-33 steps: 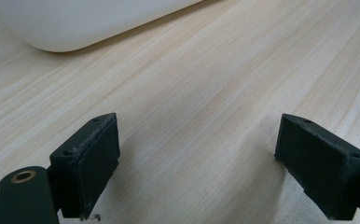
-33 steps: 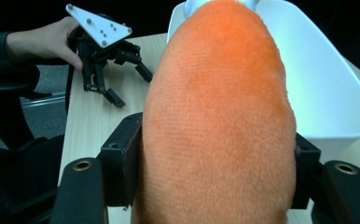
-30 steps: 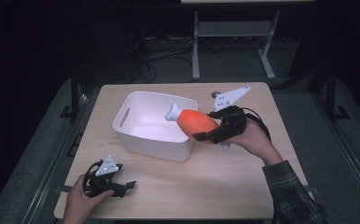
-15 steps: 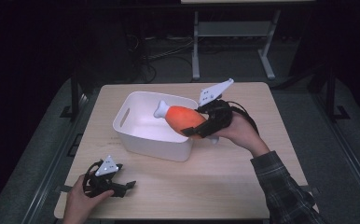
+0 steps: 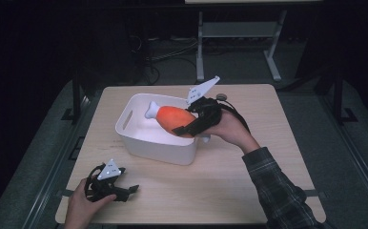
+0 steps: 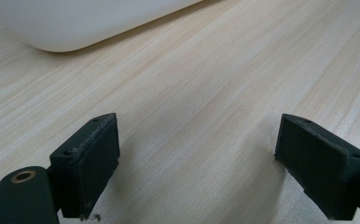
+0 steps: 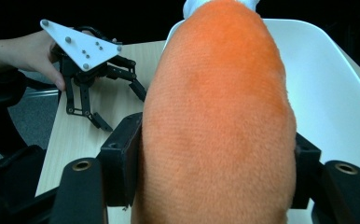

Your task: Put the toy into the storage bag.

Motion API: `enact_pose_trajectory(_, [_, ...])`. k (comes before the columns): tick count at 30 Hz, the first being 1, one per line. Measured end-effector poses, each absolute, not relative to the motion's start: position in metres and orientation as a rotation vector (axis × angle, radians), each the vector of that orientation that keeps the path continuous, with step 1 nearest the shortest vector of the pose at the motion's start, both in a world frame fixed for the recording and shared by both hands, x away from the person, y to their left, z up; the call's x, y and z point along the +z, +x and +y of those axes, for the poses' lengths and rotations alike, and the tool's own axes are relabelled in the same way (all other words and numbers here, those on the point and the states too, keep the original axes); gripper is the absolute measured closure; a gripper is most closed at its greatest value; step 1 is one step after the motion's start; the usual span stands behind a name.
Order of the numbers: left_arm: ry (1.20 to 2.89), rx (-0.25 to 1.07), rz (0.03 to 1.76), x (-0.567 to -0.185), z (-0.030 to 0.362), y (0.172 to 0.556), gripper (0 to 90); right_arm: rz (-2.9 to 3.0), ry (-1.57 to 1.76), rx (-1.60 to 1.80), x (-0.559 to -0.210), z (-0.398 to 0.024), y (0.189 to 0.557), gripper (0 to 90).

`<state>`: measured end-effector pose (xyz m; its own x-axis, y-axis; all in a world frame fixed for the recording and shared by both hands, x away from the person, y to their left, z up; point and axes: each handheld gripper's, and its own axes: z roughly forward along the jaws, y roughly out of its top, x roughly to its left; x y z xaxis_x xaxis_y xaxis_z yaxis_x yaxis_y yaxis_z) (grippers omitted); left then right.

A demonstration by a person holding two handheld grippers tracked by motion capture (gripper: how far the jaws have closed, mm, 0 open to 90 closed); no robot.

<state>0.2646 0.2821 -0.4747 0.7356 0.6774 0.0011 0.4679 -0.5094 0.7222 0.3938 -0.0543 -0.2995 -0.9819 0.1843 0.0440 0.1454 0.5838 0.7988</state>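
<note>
A: Two grippers on record. Right gripper (image 5: pixel 184 128) has its jaws clamped on the orange plush drumstick (image 5: pixel 172 119), one pad pressed into each flank of the fat end, as the right gripper view shows

B: Position of the drumstick?

A: Held in the air above the white bin (image 5: pixel 137 145), over its right half. White bone end (image 5: pixel 152 109) points away toward the bin's far left wall; the orange body lies roughly level, tilted slightly. Not resting on the bin floor as far as the high view tells

B: Right hand?

A: Right hand (image 5: pixel 230 129) comes in from the right edge of the bin, plaid sleeve (image 5: pixel 272 186) behind it. Grey three-cornered plate (image 5: pixel 202 88) on the gripper stands up over the bin's far right corner

B: Left side?

A: Left gripper (image 5: pixel 125 190) sits on the wooden table (image 5: pixel 268 119) near the front left corner, left hand (image 5: pixel 84 205) on it. Jaws released, wide apart, only bare wood between the pads (image 6: pixel 87 161) in the left gripper view. It lies well apart from the bin, whose rounded white wall shows at the top of that view

B: Bin contents?

A: Visible floor is bare white
</note>
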Motion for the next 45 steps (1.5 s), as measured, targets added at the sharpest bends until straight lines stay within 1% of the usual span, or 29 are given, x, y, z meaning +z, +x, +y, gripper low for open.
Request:
enact_pose_trajectory(20, [2.205, 0.37, 0.858, -0.475, 0.282, 0.265, 12.8, 2.831, 0.213, 1.314, -0.311, -0.004, 0.41, 35.6])
enact_pose_trajectory(28, [2.205, 0.37, 0.858, -0.475, 0.282, 0.265, 12.8, 2.876, 0.198, 1.266, -0.325, 0.014, 0.417, 34.9])
enact_pose_trajectory(37, [2.206, 0.37, 0.858, -0.475, 0.282, 0.265, 12.8, 2.901, 0.177, 1.224, -0.329, 0.023, 0.418, 33.9])
enact_pose_trajectory(41, [2.204, 0.369, 0.859, -0.475, 0.282, 0.265, 12.8, 2.92, 0.178, 1.222, -0.331, 0.025, 0.418, 30.8])
enact_pose_trajectory(45, [2.203, 0.369, 0.86, -0.475, 0.282, 0.265, 12.9, 2.905, 0.184, 1.251, -0.328, 0.023, 0.418, 30.4])
